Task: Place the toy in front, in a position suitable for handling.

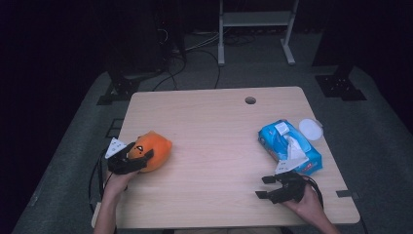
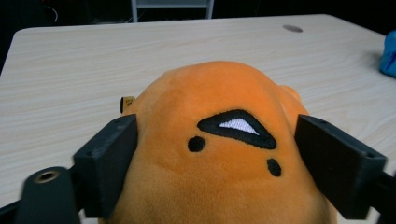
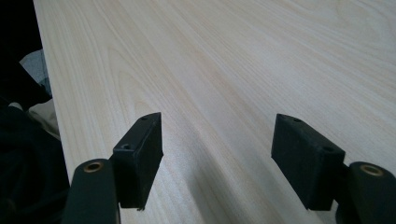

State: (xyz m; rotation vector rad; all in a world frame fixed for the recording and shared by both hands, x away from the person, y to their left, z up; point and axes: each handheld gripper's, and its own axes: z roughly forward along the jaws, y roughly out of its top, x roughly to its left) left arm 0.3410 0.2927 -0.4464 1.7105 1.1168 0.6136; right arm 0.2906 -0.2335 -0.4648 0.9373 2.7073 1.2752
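Note:
An orange plush toy [image 1: 156, 147] with a black stitched face lies at the left of the wooden table [image 1: 214, 122]. My left gripper [image 1: 141, 156] is shut on it from the near side. In the left gripper view both black jaws press the flanks of the plush toy [image 2: 224, 177], with my left gripper [image 2: 215, 137] centred over its face. My right gripper [image 1: 263, 187] stands open near the front right of the table, pointing left. In the right gripper view my right gripper [image 3: 217, 135] has only bare wood between its jaws.
A blue pack of wipes [image 1: 290, 146] with a tissue sticking up lies at the right, just beyond the right gripper; its corner [image 2: 388, 53] appears in the left gripper view. A white round lid [image 1: 310, 129] sits beside it. A cable hole [image 1: 250, 100] marks the far edge.

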